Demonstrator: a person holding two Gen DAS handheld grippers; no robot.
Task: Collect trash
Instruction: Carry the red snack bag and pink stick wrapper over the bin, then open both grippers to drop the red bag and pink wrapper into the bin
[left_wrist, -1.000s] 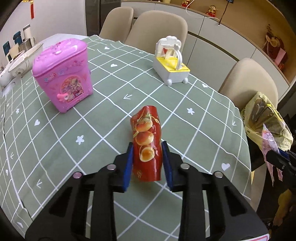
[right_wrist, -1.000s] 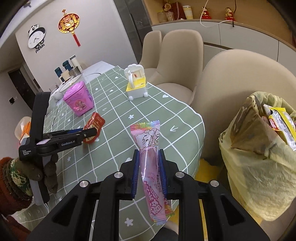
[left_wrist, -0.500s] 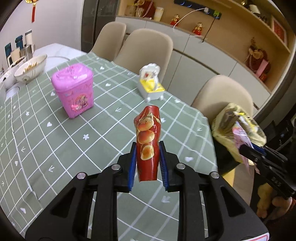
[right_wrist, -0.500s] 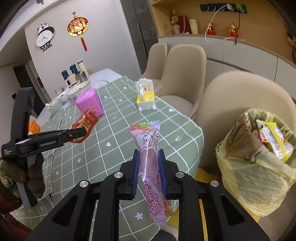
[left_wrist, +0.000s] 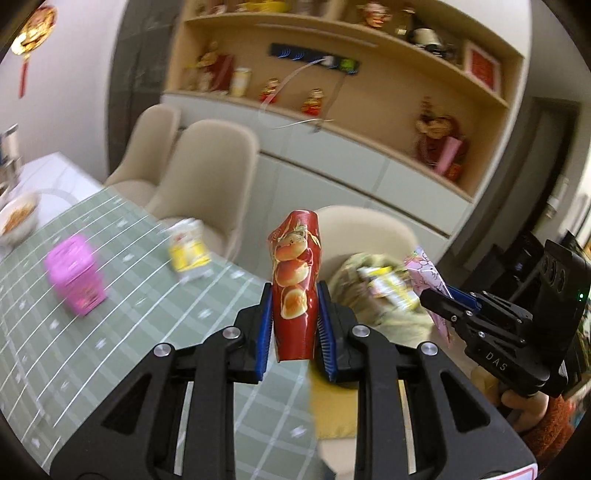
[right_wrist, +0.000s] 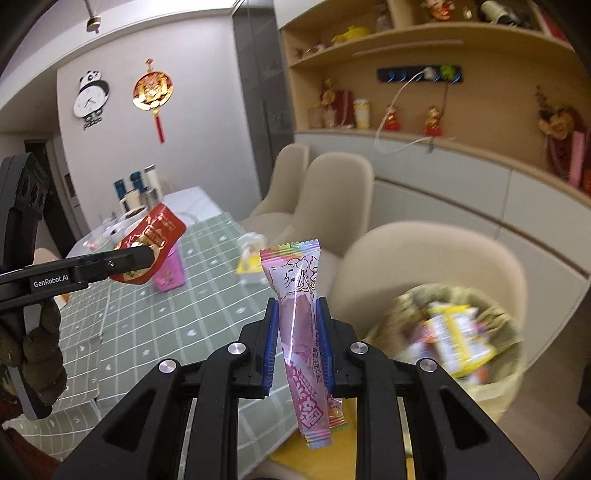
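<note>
— The left gripper (left_wrist: 295, 325): what are its blue pads doing?
— Pinching a red snack wrapper (left_wrist: 295, 288) that stands upright between them; they have just been closing tighter on it (its print shows round golden pastries). It hangs above the edge of the green checked tablecloth (left_wrist: 110, 332).
— And the right gripper (right_wrist: 297, 339)?
— Clamped on a pink candy wrapper (right_wrist: 299, 317), also upright, its lower end dangling below the pads. From the left wrist view the right gripper sits off to the right, near the yellow trash bag (right_wrist: 450, 332).
— Where is that bag?
— In front of a beige chair (right_wrist: 424, 258), just beside the table's corner, its mouth open and full of blurred packets.
— What lies further out?
— On the cloth, a pink toy box (left_wrist: 75, 280) and a white-and-yellow toy (left_wrist: 188, 251), well apart from both grippers. Beyond them, more beige chairs, then a wooden shelf (right_wrist: 443, 44) with figurines.
</note>
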